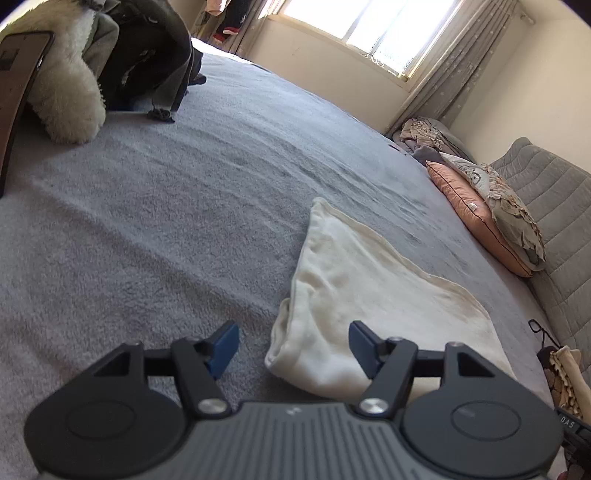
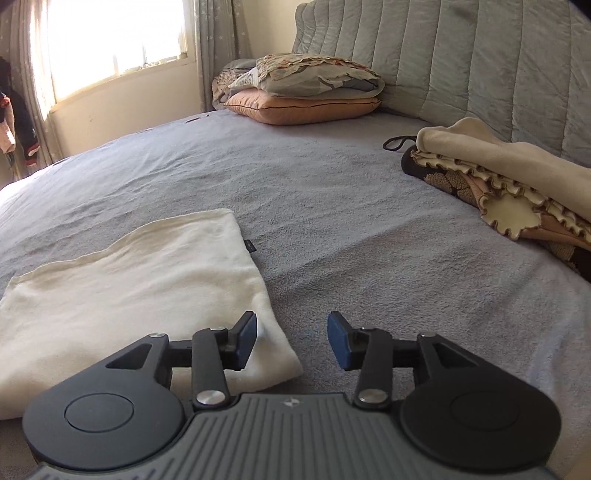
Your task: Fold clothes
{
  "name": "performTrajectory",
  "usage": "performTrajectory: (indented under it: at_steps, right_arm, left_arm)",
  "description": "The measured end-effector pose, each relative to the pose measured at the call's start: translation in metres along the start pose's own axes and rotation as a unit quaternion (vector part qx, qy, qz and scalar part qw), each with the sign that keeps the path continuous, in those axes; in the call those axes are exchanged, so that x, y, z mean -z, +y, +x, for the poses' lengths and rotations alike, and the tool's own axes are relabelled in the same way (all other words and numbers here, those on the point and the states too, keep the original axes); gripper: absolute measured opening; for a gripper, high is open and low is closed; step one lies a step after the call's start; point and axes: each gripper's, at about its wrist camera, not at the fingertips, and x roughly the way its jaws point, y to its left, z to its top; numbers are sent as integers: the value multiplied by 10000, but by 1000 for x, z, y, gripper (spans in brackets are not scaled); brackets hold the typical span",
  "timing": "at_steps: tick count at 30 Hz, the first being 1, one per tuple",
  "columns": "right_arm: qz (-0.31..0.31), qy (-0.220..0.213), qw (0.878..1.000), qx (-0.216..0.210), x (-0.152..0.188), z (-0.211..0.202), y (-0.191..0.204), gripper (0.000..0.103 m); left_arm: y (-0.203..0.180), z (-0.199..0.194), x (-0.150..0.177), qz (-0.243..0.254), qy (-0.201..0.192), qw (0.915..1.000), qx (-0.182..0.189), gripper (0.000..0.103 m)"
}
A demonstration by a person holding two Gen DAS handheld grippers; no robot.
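A cream-white garment (image 1: 354,295) lies folded flat in a rectangle on the grey bedspread (image 1: 166,206). It also shows in the right wrist view (image 2: 140,280). My left gripper (image 1: 293,347) is open and empty, just above the garment's near left corner. My right gripper (image 2: 291,341) is open and empty, over the garment's near right corner, its left finger above the cloth. A small dark tag (image 2: 250,246) sticks out at the garment's right edge.
A heap of dark and fluffy white clothes (image 1: 110,62) sits at the far left. A stack of beige and brown frilled clothes (image 2: 509,184) lies at the right by the padded headboard (image 2: 461,55). Pillows (image 2: 306,92) lie at the bed's head. A window (image 1: 369,26) is behind.
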Motion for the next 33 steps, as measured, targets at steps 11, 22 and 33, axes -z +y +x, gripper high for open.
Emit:
performTrajectory:
  at_steps: [11, 22, 33]
  right_arm:
    - [-1128, -497, 9825, -1396, 5, -12, 70, 55]
    - [-1258, -65, 9750, -1829, 15, 9, 85, 57]
    - [-1432, 30, 9635, -2263, 20, 13, 57, 59]
  left_arm:
    - [-67, 11, -8, 1540, -53, 9878, 220, 81]
    - [-76, 42, 16, 2211, 293, 9742, 357, 85]
    - [-48, 36, 18, 2261, 420, 9712, 623, 87]
